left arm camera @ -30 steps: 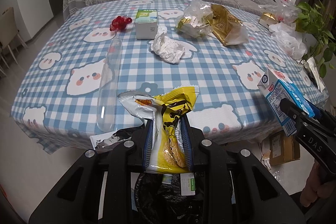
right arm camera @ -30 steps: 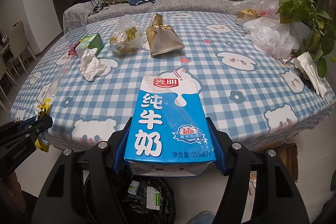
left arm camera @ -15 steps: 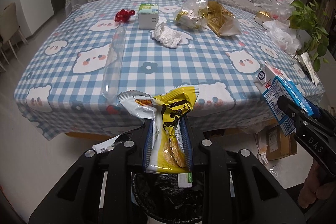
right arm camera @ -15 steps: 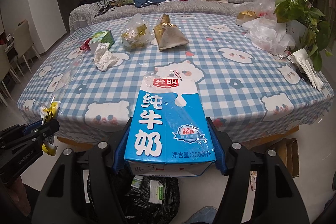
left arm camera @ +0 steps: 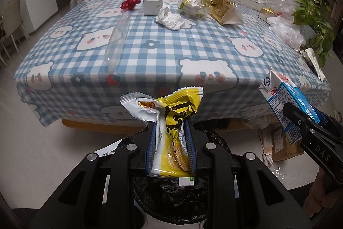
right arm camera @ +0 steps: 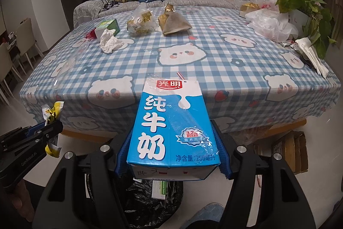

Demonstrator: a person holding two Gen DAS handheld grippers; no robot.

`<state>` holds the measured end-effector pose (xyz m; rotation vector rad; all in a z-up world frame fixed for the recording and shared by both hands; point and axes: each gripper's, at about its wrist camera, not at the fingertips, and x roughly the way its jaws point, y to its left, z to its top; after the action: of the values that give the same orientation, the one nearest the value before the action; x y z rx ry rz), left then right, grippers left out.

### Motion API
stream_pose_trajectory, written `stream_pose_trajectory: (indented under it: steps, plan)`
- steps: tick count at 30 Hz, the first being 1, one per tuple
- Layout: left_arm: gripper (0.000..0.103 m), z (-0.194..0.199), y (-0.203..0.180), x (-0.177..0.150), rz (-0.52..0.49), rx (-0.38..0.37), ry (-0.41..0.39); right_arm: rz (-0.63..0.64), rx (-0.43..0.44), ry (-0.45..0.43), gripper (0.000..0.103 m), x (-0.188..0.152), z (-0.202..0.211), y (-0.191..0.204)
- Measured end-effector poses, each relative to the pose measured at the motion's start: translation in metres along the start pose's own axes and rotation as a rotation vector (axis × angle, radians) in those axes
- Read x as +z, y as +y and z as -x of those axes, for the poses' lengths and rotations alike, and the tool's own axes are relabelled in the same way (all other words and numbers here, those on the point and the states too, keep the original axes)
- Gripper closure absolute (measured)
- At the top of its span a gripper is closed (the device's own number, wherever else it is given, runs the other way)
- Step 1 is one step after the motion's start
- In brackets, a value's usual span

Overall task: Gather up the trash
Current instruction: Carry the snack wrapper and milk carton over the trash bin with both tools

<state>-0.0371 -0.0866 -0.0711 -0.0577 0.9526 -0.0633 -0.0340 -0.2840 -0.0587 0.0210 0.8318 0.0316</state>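
Note:
My left gripper (left arm camera: 170, 143) is shut on a crumpled yellow and white snack wrapper (left arm camera: 171, 121), held above a black-lined trash bin (left arm camera: 171, 196). My right gripper (right arm camera: 172, 151) is shut on a blue and white milk carton (right arm camera: 171, 126), also over the trash bin (right arm camera: 150, 203). The milk carton (left arm camera: 283, 100) shows at the right of the left wrist view. At the left of the right wrist view I see the snack wrapper (right arm camera: 51, 115). Both grippers hang in front of the table's near edge (left arm camera: 171, 87).
On the checked tablecloth (right arm camera: 214, 53) lie a clear plastic tube (left arm camera: 116, 40), crumpled tissue (left arm camera: 170, 18), a green and white box (left arm camera: 152, 3), red wrapper (left arm camera: 129, 3), gold foil bags (left arm camera: 223, 9) and plastic bags (right arm camera: 268, 25). A plant (right arm camera: 304, 3) stands right. Cardboard boxes (right arm camera: 287, 153) lie under the table.
Both grippers have drawn back from the table and sunk a little, each keeping its hold. The table edge now sits farther off and the trash bin shows more fully below.

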Motion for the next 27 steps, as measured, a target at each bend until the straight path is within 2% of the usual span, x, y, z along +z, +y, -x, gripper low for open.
stream_pose_trajectory:
  steps: [16,27]
  plan:
    - [0.078,-0.036,-0.009,-0.055,-0.014,-0.033,0.059,0.004,-0.028,0.046,0.041,-0.048,-0.018,-0.006]
    - [0.078,-0.076,-0.011,-0.08,-0.019,-0.027,0.111,-0.027,-0.045,0.124,0.041,-0.091,-0.047,-0.014]
